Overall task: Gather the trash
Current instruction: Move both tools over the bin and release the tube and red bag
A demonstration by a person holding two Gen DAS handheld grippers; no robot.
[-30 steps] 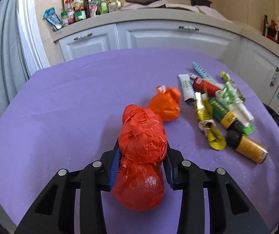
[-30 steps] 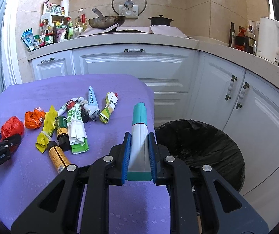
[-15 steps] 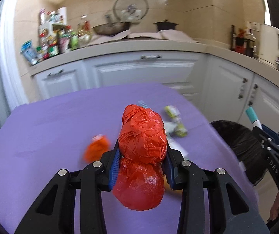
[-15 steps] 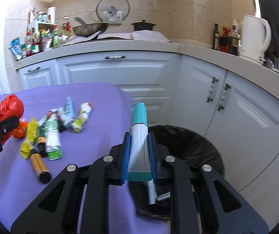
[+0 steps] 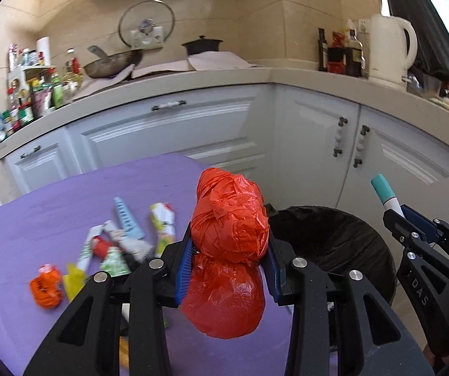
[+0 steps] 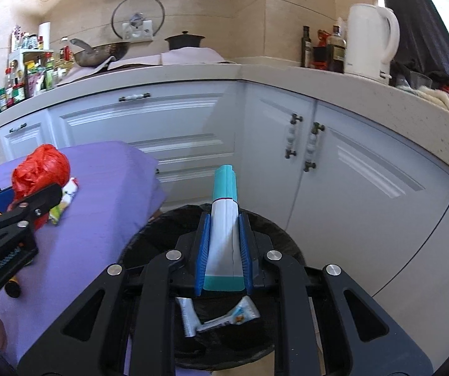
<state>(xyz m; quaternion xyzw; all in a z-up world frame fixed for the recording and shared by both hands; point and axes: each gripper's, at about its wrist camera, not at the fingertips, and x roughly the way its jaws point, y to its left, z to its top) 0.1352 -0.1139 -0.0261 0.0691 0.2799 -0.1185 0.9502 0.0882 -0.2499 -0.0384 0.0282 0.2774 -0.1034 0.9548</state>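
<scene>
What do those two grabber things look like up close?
Both the left gripper and the right gripper are black plastic frames with triangular cut-outs, round silver bolts and ribbed blue pads on the fingers. White lettering runs along their sides.

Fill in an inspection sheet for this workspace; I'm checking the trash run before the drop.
Surface: table under a purple cloth, wrappers lying on it.
Job's things: red plastic bundle in the left gripper; teal-capped tube in the right gripper, over the black-lined bin; two tubes already in the bin.
Clutter: orange wad, crumpled tubes and packets on the cloth.
Grippers: both clamped on their items.
Cables: nothing seen.
Surroundings: white cabinets, counter with pan, kettle, bottles.
</scene>
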